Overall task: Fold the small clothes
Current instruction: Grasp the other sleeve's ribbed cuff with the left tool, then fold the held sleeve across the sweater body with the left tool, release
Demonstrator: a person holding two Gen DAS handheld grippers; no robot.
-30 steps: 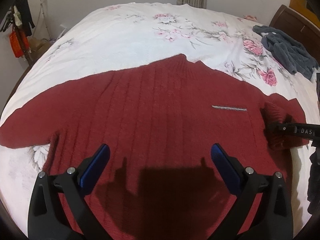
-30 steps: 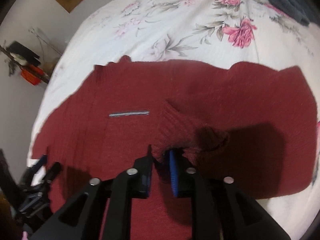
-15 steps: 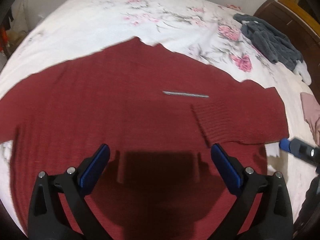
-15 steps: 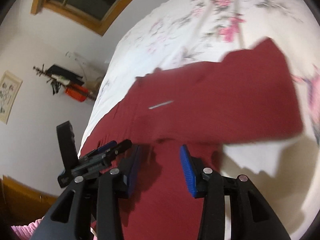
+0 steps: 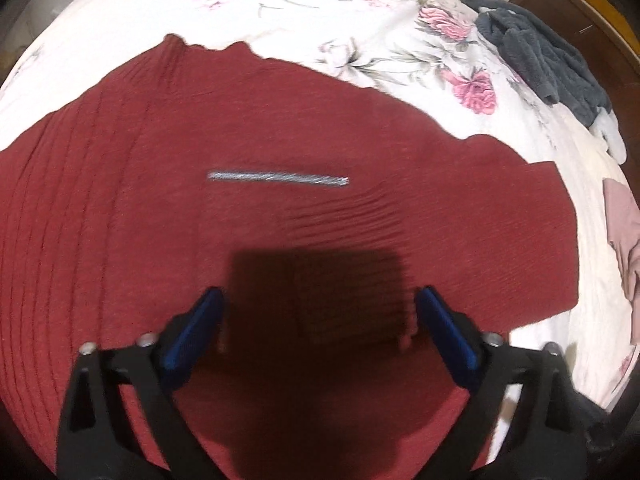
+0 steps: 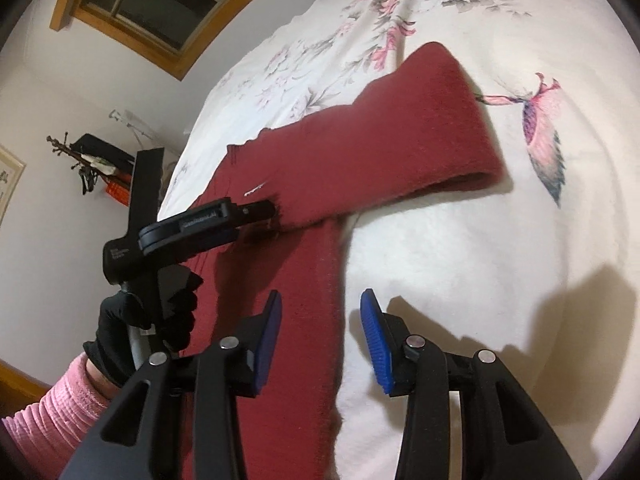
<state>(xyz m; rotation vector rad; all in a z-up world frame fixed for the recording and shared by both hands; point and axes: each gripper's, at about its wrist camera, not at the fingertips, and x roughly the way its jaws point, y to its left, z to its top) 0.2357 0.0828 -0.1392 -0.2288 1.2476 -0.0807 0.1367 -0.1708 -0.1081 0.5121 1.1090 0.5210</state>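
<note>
Now the red sweater [image 5: 280, 128] is lying at 12 o'clock from both wide-open grippers, left gripper [image 5: 316, 320] and right gripper [image 6: 320, 320].

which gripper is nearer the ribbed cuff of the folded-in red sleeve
Left. The left gripper hovers open directly over the ribbed cuff; the right gripper sits open further off, at the red knitted sweater side edge.

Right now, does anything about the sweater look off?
Nothing damaged. Only the right sleeve is folded across the sweater, and it lies aslant. Both tongs, left and right, are open and hold nothing.
</note>
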